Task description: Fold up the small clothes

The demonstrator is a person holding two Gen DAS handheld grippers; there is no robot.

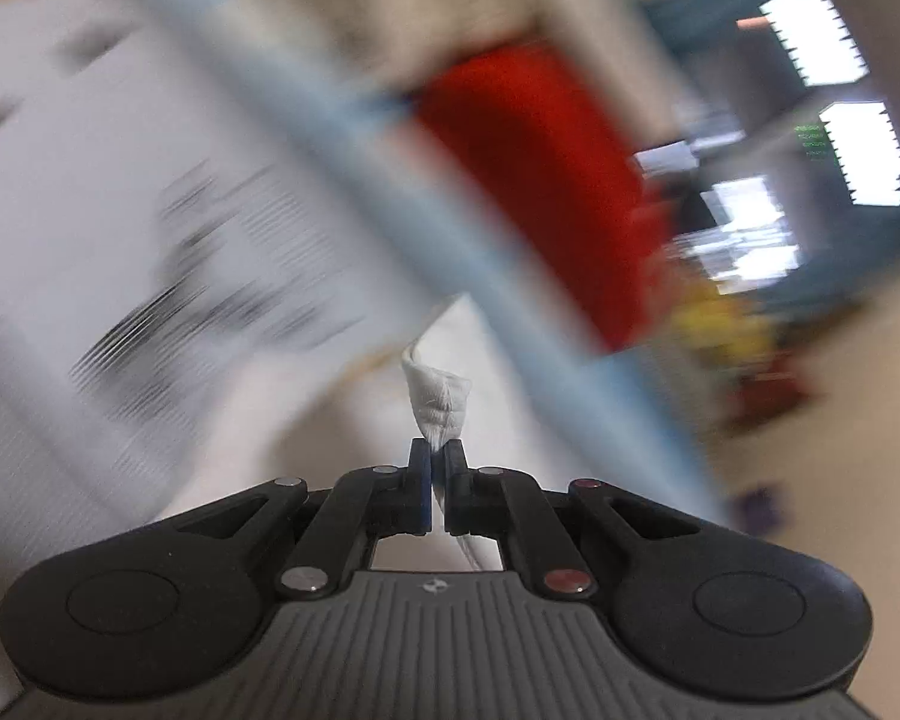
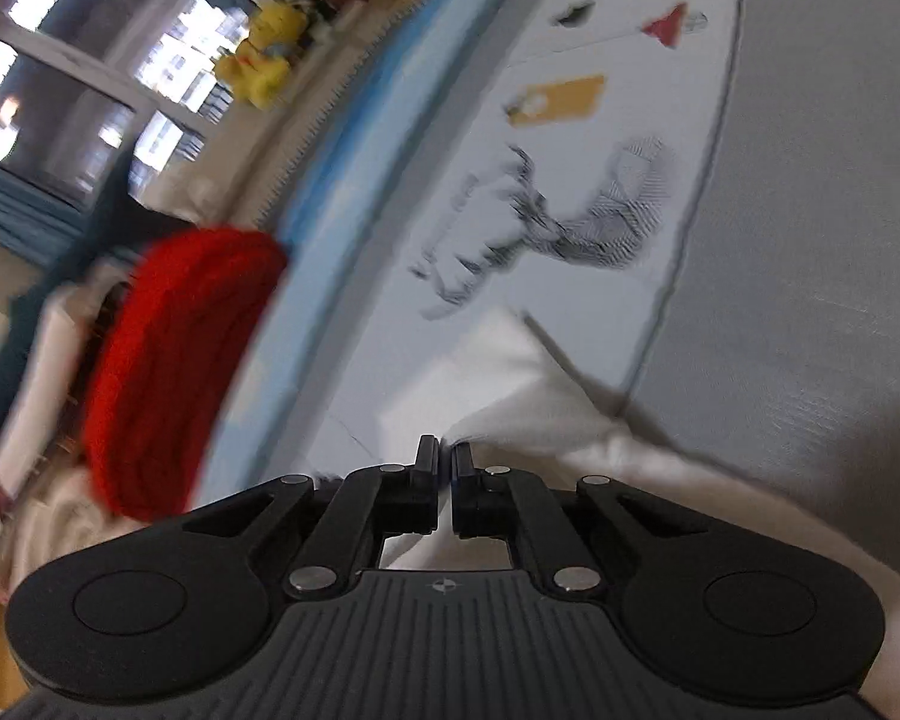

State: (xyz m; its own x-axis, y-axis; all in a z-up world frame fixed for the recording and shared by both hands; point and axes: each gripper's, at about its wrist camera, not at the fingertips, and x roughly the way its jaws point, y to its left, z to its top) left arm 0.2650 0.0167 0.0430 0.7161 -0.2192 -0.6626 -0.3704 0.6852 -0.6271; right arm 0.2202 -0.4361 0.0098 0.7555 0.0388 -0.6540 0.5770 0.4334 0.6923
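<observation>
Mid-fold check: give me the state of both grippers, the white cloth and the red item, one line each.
left gripper: shut, pinching a bunched bit of the white cloth.
right gripper: shut at the cloth's edge; grip looks likely, view blurred.
white cloth: crumpled, lifted at the left pinch, not yet folded.
red knit item: lying beside the blue-edged mat, untouched.

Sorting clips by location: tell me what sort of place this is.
Probably a child's room or playroom at home: a printed play mat with cartoon pictures, a yellow plush toy by the window, and a red knit.
</observation>
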